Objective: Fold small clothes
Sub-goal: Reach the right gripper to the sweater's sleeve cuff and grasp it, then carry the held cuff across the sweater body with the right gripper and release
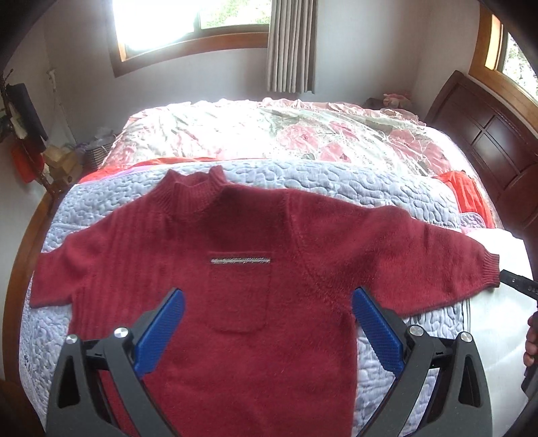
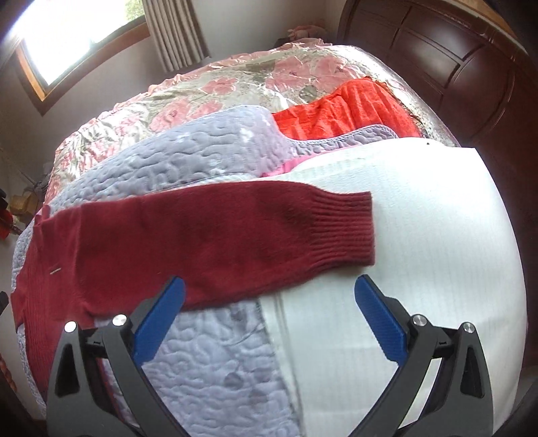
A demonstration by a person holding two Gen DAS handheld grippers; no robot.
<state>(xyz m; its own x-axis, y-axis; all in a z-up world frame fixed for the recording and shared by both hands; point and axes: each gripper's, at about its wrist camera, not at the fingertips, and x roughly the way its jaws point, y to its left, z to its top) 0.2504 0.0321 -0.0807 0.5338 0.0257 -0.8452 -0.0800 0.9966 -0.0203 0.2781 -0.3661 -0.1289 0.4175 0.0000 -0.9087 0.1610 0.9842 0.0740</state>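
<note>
1. Blue-padded fingers [image 1: 175,302] of the left gripper [image 1: 267,299] stand spread wide apart, released and holding nothing, hovering over the lower body of the sweater [image 1: 242,269].
2. Right gripper [image 2: 269,285] is likewise released, its fingers [image 2: 366,289] splayed above the bed, one over the sleeve [image 2: 262,228], the other over a white sheet [image 2: 420,252].
3. Around the sweater: a lilac quilted blanket [image 1: 336,181] underneath it, a pink flowered bedspread [image 1: 269,127] toward 12 o'clock, an orange cloth [image 2: 353,111] at about 1 o'clock in the right view, and a dark wooden headboard [image 2: 454,67] at 2 o'clock.
4. A window [image 1: 188,20] with a grey curtain [image 1: 291,43] sits at 12 o'clock on the far wall.
5. Nothing lies on top of the sweater.
6. The sweater is dark red and fuzzy, spread flat, front up, with both sleeves stretched sideways.
7. It has a ribbed high collar [image 1: 198,188], ribbed cuffs [image 2: 346,228] and a chest pocket [image 1: 240,292] trimmed with a silvery strip.
8. The right-hand cuff rests on the white sheet.
</note>
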